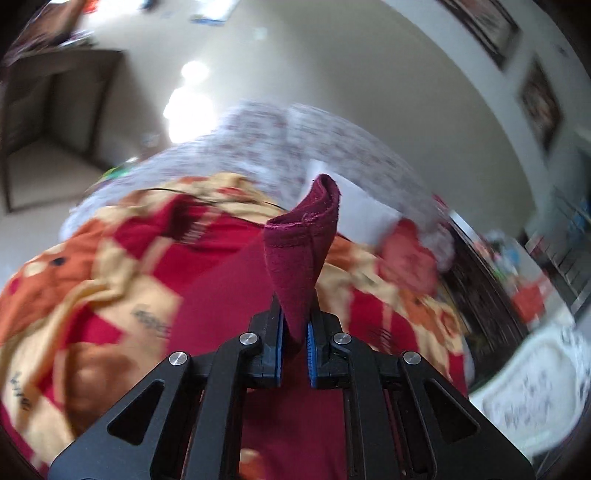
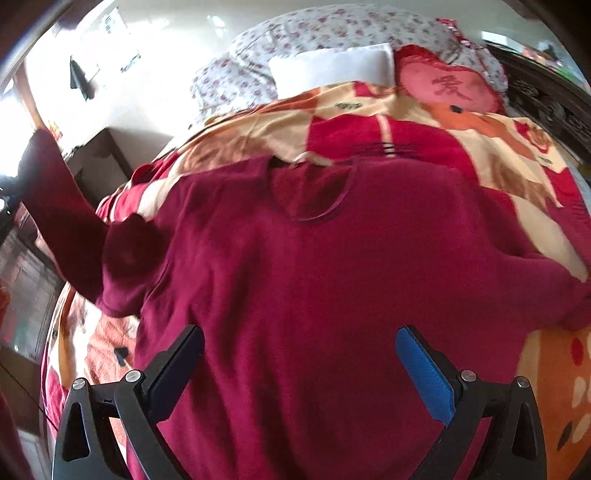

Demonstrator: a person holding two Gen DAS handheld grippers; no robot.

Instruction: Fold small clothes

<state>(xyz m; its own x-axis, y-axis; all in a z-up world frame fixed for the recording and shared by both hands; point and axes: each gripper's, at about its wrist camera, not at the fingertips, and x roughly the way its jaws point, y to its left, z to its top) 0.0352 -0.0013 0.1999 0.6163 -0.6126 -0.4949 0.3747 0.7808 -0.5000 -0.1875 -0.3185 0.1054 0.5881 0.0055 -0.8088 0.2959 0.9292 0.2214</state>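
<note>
A dark red long-sleeved shirt (image 2: 314,266) lies flat, neckline away from me, on a red, orange and cream blanket (image 2: 424,122) on a bed. My left gripper (image 1: 294,332) is shut on the cuff of the shirt's left sleeve (image 1: 303,236) and holds it up off the bed; in the right wrist view that sleeve (image 2: 62,206) rises to the left edge. My right gripper (image 2: 300,354) is open and empty, hovering over the shirt's lower body. The right sleeve (image 2: 546,280) lies stretched out to the right.
A white pillow (image 2: 332,68), a red heart-shaped cushion (image 2: 447,86) and a floral sheet (image 2: 332,29) lie at the head of the bed. A dark wooden headboard (image 2: 546,99) stands at the right. A dark cabinet (image 1: 55,110) stands beside the bed.
</note>
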